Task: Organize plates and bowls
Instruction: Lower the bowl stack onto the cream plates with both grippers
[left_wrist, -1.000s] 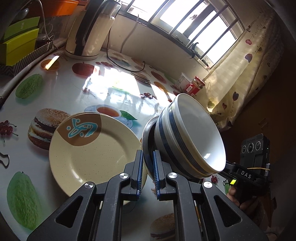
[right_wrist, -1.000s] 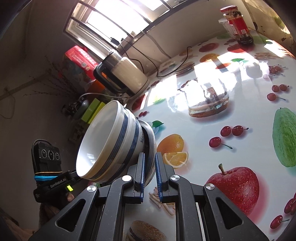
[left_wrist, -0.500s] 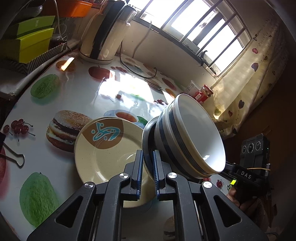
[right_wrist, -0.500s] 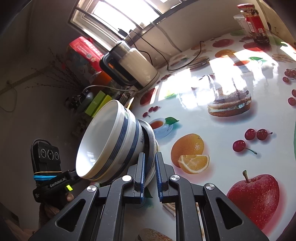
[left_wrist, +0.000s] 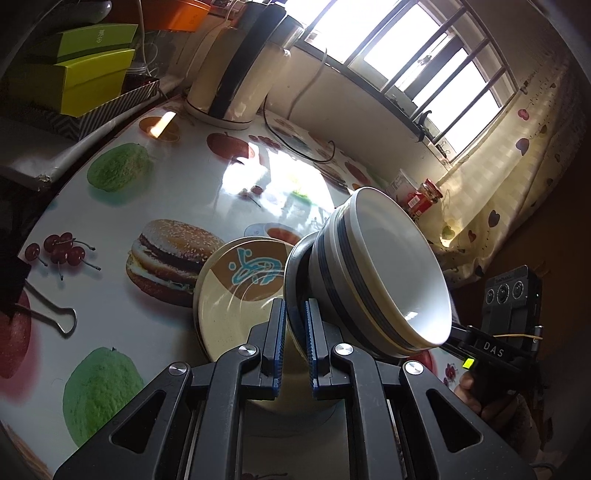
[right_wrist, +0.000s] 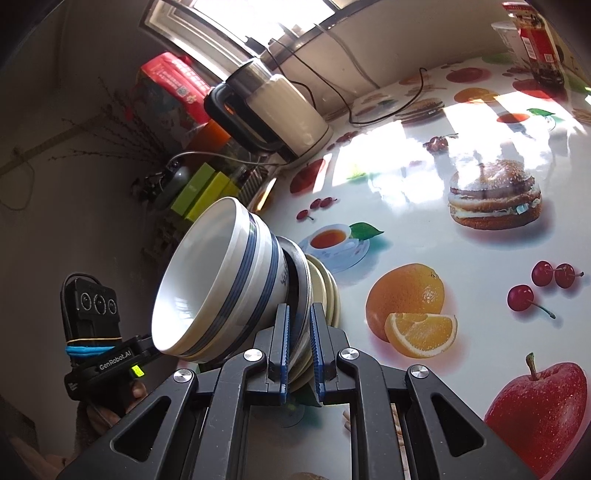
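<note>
A dark plate (left_wrist: 292, 269) carries a stack of white bowls with blue stripes (left_wrist: 388, 273); in both views the stack appears turned on its side. My left gripper (left_wrist: 295, 317) is shut on one rim of the dark plate. My right gripper (right_wrist: 299, 328) is shut on the opposite rim of that dark plate (right_wrist: 301, 284), with the bowls (right_wrist: 221, 280) to its left. Cream plates (left_wrist: 236, 299) with a brown and blue motif lie on the table right behind the carried plate; their edges (right_wrist: 328, 291) show beside the dark rim. Whether they touch is hidden.
The table (left_wrist: 177, 177) has a glossy fruit-and-burger print cloth. A white kettle (left_wrist: 236, 74) with a cord stands at the back, green boxes (left_wrist: 92, 81) beside it. A binder clip (left_wrist: 48, 314) lies at the left edge. A red jar (right_wrist: 539, 48) stands near the curtain.
Both grippers have carried the dark plate and bowls across the table to the cream plates, which now sit partly behind the dark rim. Both grips are unchanged.
</note>
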